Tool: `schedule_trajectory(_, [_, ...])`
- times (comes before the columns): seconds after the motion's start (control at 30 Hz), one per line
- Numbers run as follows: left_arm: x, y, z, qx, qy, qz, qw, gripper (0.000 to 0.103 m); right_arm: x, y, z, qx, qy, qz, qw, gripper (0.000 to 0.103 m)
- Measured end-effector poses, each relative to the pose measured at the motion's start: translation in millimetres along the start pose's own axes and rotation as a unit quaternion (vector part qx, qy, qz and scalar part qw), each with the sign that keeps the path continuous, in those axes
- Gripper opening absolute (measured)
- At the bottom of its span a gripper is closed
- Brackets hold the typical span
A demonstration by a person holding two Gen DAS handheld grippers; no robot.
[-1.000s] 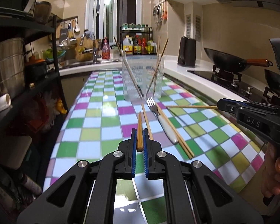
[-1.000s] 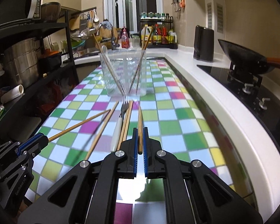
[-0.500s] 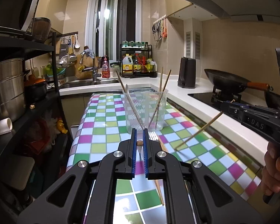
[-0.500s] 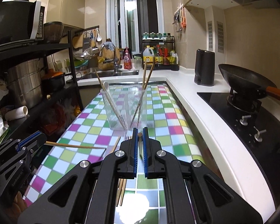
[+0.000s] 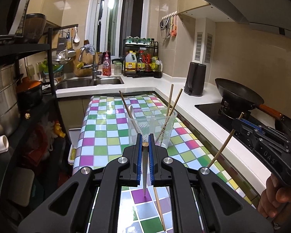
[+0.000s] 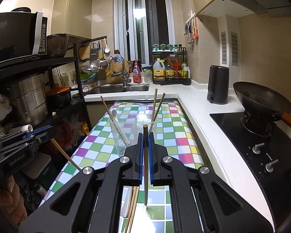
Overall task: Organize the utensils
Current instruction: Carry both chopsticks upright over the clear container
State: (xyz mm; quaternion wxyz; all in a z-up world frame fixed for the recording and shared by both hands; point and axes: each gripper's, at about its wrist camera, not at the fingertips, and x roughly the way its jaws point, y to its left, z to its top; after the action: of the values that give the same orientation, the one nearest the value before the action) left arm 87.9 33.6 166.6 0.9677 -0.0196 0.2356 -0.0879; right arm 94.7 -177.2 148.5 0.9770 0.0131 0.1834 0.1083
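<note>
Both tongs are clamped on a chopstick each: the left tongs [image 5: 145, 144] grip one chopstick [image 5: 145, 167] hanging tip-down over the checkered table [image 5: 99, 136], and the right tongs [image 6: 145, 141] pinch the other chopstick [image 6: 145, 165] nearly upright. The clear cup [image 6: 132, 134], already holding several chopsticks and a white spoon, stands just ahead of both. This looks like the carry-to-cup step; next, each stick needs lining up over the rim, tip down, before release. A fork and loose chopsticks lie on the table below.
</note>
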Motion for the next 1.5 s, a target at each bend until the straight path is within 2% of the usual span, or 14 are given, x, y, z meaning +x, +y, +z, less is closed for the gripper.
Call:
schedule_trajectory(0.13, [9.7, 9.3, 30.0, -0.017, 0.025, -0.013, 0.9995, 0.006, 6.8, -1.3, 22.6, 0.002, -0.002, 0.01, 1.0, 0.005])
schedule_trajectory(0.33, [26.4, 15.9, 75.7, -0.021, 0.039, -0.03, 0.9986, 0.006, 18.4, -6.6, 69.3, 0.003, -0.02, 0.023, 1.0, 0.005])
schedule_trajectory(0.43, [30.2, 19.1, 106.2, -0.019, 0.024, -0.032, 0.999, 0.006, 24.5, -8.5, 94.3, 0.007, -0.034, 0.031, 0.999, 0.005])
schedule_trajectory(0.57, [28.6, 21.2, 146.0, -0.025, -0.019, -0.035, 0.9989, 0.006, 34.4, -7.2, 129.0, 0.005, -0.066, 0.034, 0.997, 0.005])
schedule_trajectory(0.7, [39.2, 19.8, 167.6, -0.022, -0.041, -0.03, 0.9985, 0.006, 50.7, -7.3, 150.5, 0.004, -0.089, 0.027, 0.996, 0.005])
schedule_trajectory(0.97, [88.1, 28.5, 167.5, -0.022, -0.015, -0.012, 0.9996, 0.006, 95.2, -9.1, 155.9, 0.007, -0.086, 0.023, 0.996, 0.005])
schedule_trajectory(1.27, [129.6, 34.6, 146.5, -0.021, 0.034, -0.006, 0.9992, 0.006, 140.4, -8.2, 132.9, 0.001, -0.041, 0.024, 0.999, 0.005])
schedule_trajectory(1.5, [147.5, 35.7, 134.8, -0.019, 0.055, -0.007, 0.9983, 0.006, 160.7, -8.5, 116.5, -0.003, -0.012, 0.025, 1.0, 0.005])
